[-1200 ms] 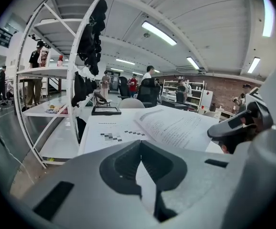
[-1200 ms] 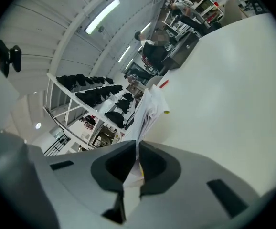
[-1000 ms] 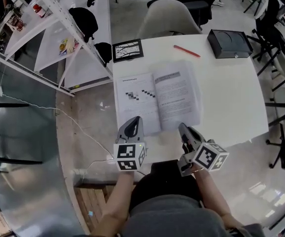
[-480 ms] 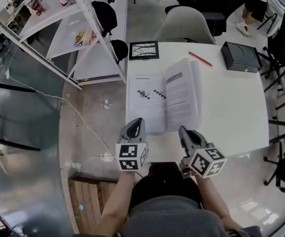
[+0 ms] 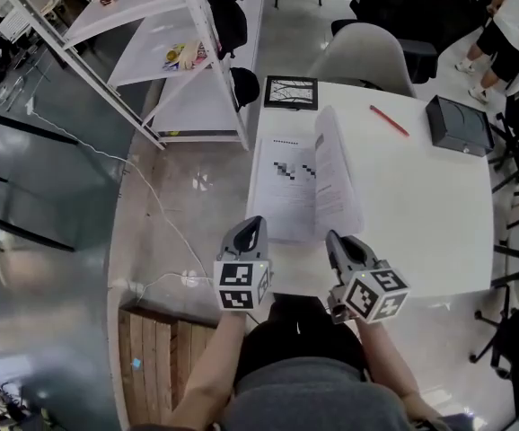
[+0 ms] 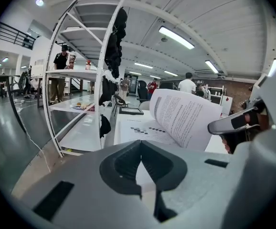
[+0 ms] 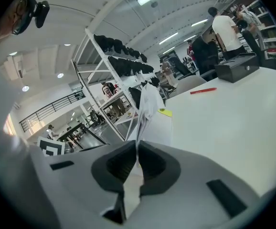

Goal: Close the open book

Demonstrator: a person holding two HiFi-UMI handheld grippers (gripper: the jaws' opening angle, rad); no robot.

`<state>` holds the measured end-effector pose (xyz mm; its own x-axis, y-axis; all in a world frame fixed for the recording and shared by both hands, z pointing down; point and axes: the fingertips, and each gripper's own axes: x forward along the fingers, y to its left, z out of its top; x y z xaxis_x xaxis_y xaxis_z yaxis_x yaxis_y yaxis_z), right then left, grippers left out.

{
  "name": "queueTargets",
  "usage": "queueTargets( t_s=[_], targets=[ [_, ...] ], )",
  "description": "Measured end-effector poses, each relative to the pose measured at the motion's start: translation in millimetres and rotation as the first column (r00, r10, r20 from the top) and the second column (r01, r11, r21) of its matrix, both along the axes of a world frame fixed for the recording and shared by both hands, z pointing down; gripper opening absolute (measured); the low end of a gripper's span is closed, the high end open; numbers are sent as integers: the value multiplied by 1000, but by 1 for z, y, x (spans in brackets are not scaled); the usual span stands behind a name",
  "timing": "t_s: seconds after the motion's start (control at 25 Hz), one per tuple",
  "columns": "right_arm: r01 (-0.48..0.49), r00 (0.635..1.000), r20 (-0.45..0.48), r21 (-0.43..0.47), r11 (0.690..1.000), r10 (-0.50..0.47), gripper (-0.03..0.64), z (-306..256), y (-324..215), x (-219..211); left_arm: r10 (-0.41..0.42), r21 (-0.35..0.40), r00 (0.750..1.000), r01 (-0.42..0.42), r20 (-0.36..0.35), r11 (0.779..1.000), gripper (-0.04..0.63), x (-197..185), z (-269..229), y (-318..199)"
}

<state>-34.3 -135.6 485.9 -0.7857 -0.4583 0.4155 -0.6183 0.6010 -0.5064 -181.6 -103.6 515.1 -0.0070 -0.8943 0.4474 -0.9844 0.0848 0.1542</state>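
Observation:
An open book (image 5: 285, 191) lies on the white table (image 5: 421, 214), its left page (image 6: 143, 130) flat. Its right-hand leaves (image 5: 333, 178) stand nearly upright over the spine. My right gripper (image 5: 336, 241) is at their near bottom edge. In the right gripper view the paper (image 7: 146, 104) runs straight into the jaws of that gripper (image 7: 137, 149), which are shut on it. My left gripper (image 5: 250, 227) sits at the book's near left corner. Its jaws (image 6: 140, 144) meet, and I cannot tell whether they pinch the page edge. The curled leaves (image 6: 185, 116) rise to its right.
A red pen (image 5: 389, 121) and a black box (image 5: 459, 125) lie at the table's far right, and a framed picture (image 5: 291, 92) lies beyond the book. A grey chair (image 5: 363, 57) stands behind the table. A white shelf rack (image 5: 179, 52) is on the left.
The book's right-hand leaves have swung up from nearly flat to almost upright, toward the left page. My right gripper has rolled along with them. The left gripper stays at the book's corner.

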Motion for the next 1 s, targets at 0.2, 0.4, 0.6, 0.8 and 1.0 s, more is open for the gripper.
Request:
queueTargets(
  t_s=[0.2,0.4,0.6,0.8,1.0],
  targets=[
    [41,999,-20,-8,999,-41,17,6,4,-14,-38,-10,999,38,-3,999,6,-10,3,9],
    [77,996,-40,-26,997,-78,17,12,7,-25,-66,-10,998,66,-11,998,6,-15,1,14],
    [105,993,-43,-71,992,-108,17,22,7,-37,-76,-14,997,76,-5,997,6,-17,3,15],
    [175,979,-91,-76,982,-182,17,32,14,-52,-91,-26,996,91,-6,996,6,-18,6,21],
    [239,956,-157,-84,967,-250,18,42,19,-64,-118,-33,993,118,-13,992,6,-23,8,25]
  ],
)
